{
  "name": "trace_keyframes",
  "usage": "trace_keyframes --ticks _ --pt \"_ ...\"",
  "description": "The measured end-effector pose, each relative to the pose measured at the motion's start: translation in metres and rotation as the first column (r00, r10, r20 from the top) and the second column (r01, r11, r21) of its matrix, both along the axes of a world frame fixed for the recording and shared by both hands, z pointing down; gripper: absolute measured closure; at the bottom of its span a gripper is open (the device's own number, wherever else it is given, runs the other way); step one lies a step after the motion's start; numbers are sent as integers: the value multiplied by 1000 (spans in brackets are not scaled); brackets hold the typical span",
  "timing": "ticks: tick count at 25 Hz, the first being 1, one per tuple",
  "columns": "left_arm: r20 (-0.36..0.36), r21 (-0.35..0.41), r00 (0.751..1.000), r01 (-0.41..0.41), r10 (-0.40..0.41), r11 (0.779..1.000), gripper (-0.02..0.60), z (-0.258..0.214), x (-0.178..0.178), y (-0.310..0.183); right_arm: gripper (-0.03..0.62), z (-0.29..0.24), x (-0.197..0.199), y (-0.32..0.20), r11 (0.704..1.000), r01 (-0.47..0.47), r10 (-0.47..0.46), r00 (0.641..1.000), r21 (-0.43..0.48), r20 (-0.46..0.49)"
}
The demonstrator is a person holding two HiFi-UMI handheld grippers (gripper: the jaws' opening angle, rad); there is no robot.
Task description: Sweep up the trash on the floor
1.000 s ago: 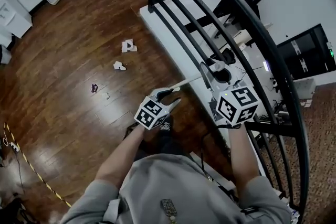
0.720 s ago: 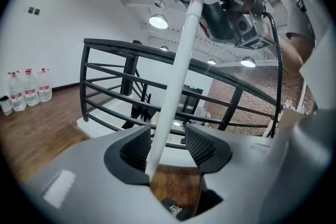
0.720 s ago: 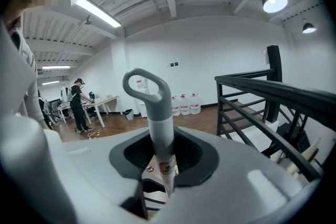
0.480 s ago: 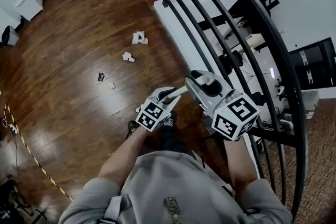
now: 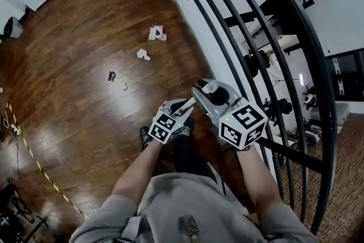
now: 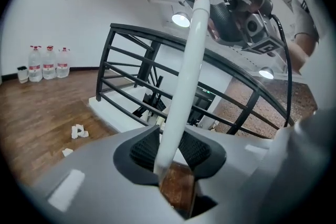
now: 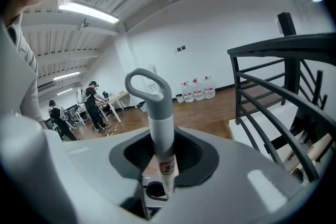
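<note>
**Head view.** My left gripper (image 5: 182,106) and right gripper (image 5: 200,89) are close together in front of me. They are over the wooden floor (image 5: 74,99) and just beside the black railing (image 5: 259,37). The trash lies on the floor ahead, well apart from both grippers. It consists of a larger crumpled paper (image 5: 157,34), a smaller paper scrap (image 5: 143,54), a dark purple bit (image 5: 111,75) and a tiny pale fragment (image 5: 125,86).

**Left gripper view.** My left jaws are closed on a white handle (image 6: 184,86), with the ribbed pads pressing it from both sides. The handle rises from the jaws, tilted to the right, and reaches the right gripper at the top of the frame. The two paper pieces show at lower left, near the white ledge (image 6: 115,113) under the railing. Three water bottles (image 6: 48,63) stand against the far wall.

**Right gripper view.** My right jaws are clamped on the same handle near its upper end, at a section carrying a red label (image 7: 166,167). The grey hanging loop (image 7: 148,86) stands above the jaws. People (image 7: 94,102) are at a table in the far background.
</note>
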State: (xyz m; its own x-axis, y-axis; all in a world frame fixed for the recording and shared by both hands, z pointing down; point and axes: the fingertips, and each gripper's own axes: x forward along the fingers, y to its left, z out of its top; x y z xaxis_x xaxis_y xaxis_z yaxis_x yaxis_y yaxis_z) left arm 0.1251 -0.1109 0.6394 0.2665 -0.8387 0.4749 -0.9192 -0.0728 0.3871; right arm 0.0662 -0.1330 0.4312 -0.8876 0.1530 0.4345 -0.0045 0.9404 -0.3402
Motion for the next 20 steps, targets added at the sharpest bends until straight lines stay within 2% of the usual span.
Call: trace_keyframes --ticks 7,13,20 --pt "-42 -58 999 28 -30 998 495 64 -19 -31 508 69 -22 -34 1000 25 -26 997 -8 -74" --pt "-28 -45 999 33 -34 998 495 75 -56 -69 508 77 -56 -74 1000 13 -13 1000 16 -15" --pt "38 -26 999 5 -4 1000 495 71 -101 -104 508 70 -98 -105 1000 -8 8 999 21 33"
